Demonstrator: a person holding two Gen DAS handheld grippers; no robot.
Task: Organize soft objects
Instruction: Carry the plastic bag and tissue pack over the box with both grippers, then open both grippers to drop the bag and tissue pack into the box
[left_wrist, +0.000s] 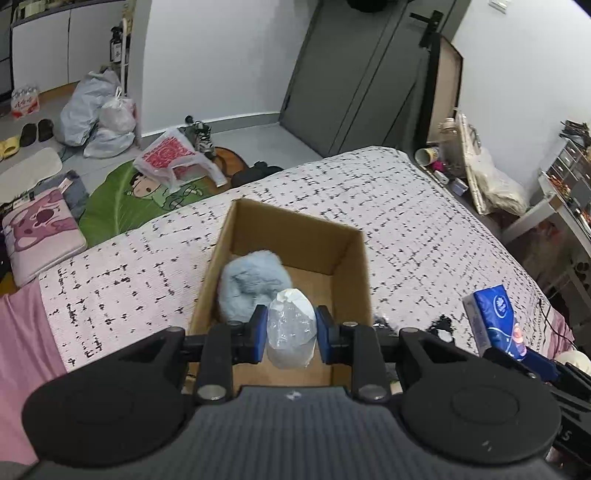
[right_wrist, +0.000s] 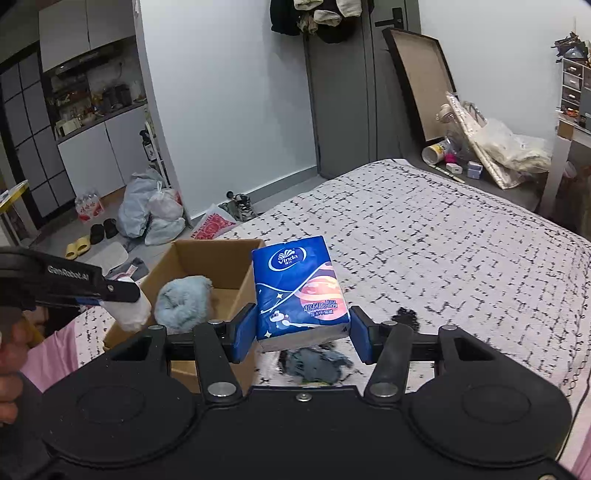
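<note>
the left tongs (left_wrist: 291, 334) pinch a white bag (left_wrist: 291, 328) between their blue pads, held over the near end of the open box (left_wrist: 291, 229). a fluffy blue ball (left_wrist: 253, 288) lies inside the box, just behind the bag. the right tongs (right_wrist: 302, 334) grip a blue tissue pack (right_wrist: 299, 291) above the bed (right_wrist: 443, 240), just right of the box. a dark cloth (right_wrist: 317, 365) lies on the bed under the pack.

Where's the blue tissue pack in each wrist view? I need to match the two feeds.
Left wrist: blue tissue pack at the right edge, held above the bed.
Right wrist: centre, between the right gripper fingers.
Shared landmark: the cardboard box holding the fluffy blue ball.
</note>
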